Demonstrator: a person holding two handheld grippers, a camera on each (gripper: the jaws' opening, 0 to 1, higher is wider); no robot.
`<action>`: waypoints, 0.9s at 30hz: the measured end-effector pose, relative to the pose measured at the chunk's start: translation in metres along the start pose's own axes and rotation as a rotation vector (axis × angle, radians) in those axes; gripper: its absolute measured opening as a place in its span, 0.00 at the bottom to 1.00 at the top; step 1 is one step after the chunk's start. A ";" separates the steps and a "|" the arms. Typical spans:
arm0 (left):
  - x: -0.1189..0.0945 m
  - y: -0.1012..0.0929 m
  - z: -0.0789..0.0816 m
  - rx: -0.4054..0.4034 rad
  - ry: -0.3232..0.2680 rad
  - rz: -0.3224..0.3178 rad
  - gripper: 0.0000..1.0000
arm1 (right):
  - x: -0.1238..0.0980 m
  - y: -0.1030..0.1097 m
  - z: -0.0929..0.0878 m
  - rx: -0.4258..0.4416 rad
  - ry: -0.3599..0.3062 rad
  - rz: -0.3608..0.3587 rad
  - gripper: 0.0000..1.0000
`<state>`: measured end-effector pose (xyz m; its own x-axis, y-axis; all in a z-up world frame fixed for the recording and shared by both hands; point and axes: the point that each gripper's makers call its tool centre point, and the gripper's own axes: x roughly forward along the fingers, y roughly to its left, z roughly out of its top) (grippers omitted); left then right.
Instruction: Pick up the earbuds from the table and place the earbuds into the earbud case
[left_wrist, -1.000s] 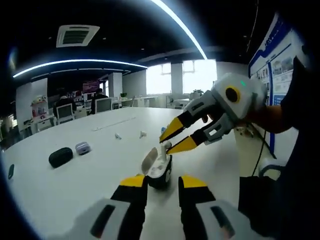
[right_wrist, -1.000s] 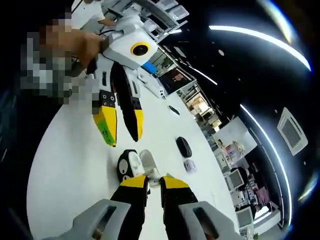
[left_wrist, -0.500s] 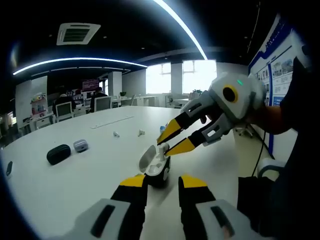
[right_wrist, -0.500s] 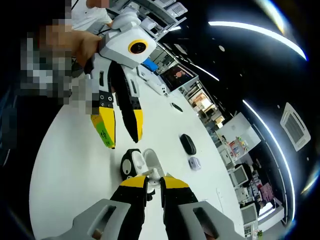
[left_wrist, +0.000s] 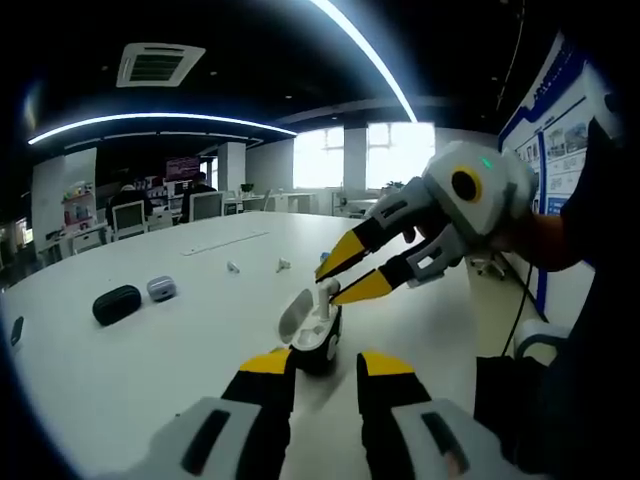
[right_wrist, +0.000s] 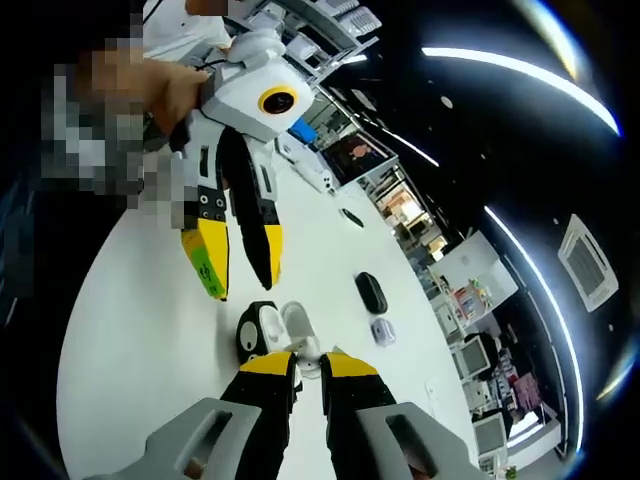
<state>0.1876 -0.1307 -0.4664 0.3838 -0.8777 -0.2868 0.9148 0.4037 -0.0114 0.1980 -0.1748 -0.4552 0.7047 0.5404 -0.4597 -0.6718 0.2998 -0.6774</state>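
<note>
right hand-held gripper still pinches an earbud narrow over the open earbud case, barely lower than before; left hand-held gripper wide at case's 6 o'clock on bench; seating not done.

An open-plan office: a large white conference table in front, rows of desks with office chairs and monitors behind it, a ceiling cassette air conditioner, long curved light strips overhead, bright windows and a blue-and-white notice board on the wall
</note>
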 end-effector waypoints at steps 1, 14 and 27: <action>0.000 0.000 0.000 0.000 0.000 0.000 0.26 | 0.000 -0.001 0.001 0.002 -0.005 -0.002 0.10; 0.001 0.001 0.001 -0.003 -0.004 -0.005 0.26 | -0.001 -0.002 0.003 -0.012 -0.006 -0.006 0.10; 0.000 0.001 -0.002 -0.012 -0.001 -0.001 0.26 | 0.005 0.003 0.010 -0.028 -0.037 0.019 0.10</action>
<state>0.1883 -0.1296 -0.4680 0.3833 -0.8784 -0.2856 0.9136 0.4060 -0.0228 0.1973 -0.1633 -0.4536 0.6826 0.5746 -0.4515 -0.6780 0.2675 -0.6846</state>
